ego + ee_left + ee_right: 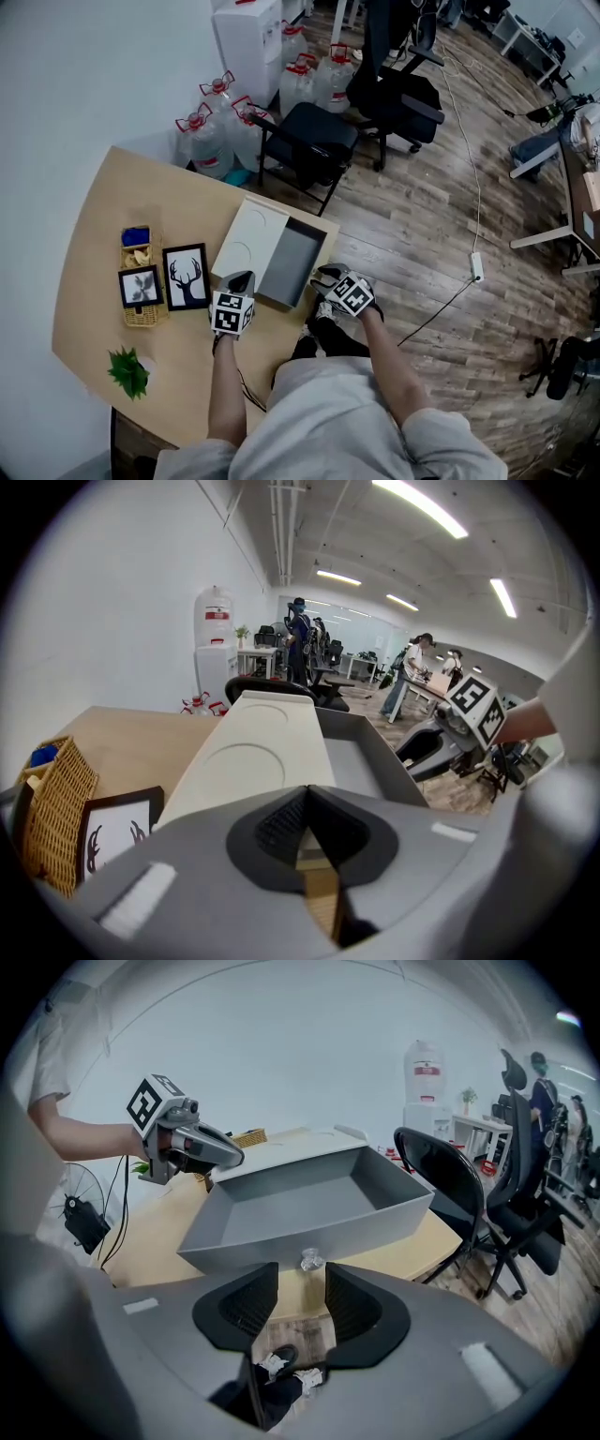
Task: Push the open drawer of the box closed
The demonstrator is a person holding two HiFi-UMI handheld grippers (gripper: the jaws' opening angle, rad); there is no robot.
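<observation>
Drawer (309, 1206) grey, silver knob (311, 1260), pulled out of white box (246, 242)

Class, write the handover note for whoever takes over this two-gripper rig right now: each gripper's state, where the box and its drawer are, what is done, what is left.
Left gripper: jaws together, empty, at the near end of the white box; contact unclear.
Right gripper: jaws apart, empty, facing the front of the grey drawer, its knob just ahead of the gap.
Things: the box lies on the wooden table, with the drawer pulled well out on the right gripper's side.
Done: both grippers positioned.
Left: push the drawer front in until flush, probably steadying the box with the left gripper.
</observation>
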